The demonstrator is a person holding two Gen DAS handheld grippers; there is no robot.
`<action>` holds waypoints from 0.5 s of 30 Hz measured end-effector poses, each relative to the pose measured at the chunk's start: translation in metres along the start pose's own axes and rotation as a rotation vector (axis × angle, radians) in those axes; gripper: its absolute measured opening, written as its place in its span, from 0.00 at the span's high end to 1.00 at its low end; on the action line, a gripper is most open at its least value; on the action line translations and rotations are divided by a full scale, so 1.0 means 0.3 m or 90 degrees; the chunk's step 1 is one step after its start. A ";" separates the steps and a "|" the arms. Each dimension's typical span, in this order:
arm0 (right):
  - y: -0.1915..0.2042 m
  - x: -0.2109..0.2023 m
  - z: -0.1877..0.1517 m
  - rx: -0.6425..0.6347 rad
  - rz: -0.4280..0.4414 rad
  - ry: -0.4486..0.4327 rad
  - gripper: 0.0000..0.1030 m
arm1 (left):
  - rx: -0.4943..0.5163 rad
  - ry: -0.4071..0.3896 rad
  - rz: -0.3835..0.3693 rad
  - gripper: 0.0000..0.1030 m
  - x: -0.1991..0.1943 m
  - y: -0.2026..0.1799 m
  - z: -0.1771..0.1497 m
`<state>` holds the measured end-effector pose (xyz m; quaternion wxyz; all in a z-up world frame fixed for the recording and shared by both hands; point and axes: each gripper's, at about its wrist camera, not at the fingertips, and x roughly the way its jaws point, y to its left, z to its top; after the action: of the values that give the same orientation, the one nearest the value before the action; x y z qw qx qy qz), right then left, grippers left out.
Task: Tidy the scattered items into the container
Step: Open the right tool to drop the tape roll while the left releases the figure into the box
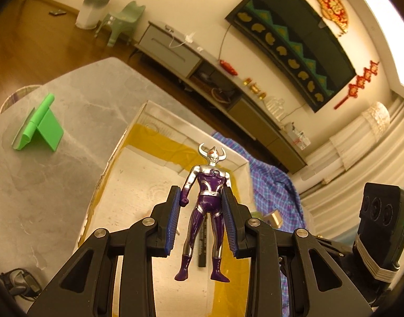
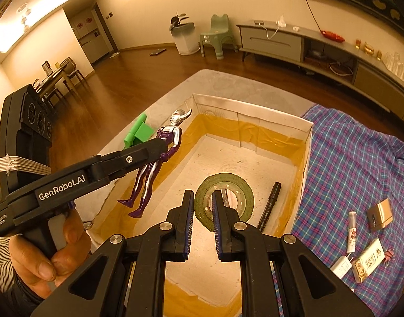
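Purple and silver, a horned figure [image 1: 206, 211] hung upright in my left gripper [image 1: 202, 222], pads pinching its waist above the box [image 2: 254, 121]. My right gripper [image 2: 203, 224] clamped a green tape roll [image 2: 244, 192] there. Next, I judged: lower both, release inside.

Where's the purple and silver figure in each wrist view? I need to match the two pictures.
Left wrist view: figure at centre, upright between the left gripper's fingers, over the box.
Right wrist view: figure left of centre, held above the box's left wall.
Shared landmark: the white box with yellow tape inside.
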<state>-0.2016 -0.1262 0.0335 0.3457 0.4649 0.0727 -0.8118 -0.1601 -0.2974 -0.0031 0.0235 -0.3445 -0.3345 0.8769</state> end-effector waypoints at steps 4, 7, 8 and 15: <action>-0.033 0.060 0.030 0.009 -0.001 0.025 0.85 | -0.012 0.026 0.027 0.69 0.061 0.019 0.023; -0.059 0.108 0.051 0.018 0.001 0.045 0.85 | -0.025 0.045 0.042 0.69 0.114 0.037 0.042; -0.065 0.125 0.059 0.021 0.001 0.051 0.85 | -0.026 0.048 0.048 0.69 0.124 0.040 0.044; -0.087 0.213 0.108 0.014 -0.014 0.088 0.85 | -0.024 0.082 0.095 0.68 0.233 0.054 0.051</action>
<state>-0.2618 -0.1525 -0.0052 0.3258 0.5226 0.0922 -0.7824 -0.2198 -0.2997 -0.0456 -0.0267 -0.4244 -0.3219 0.8459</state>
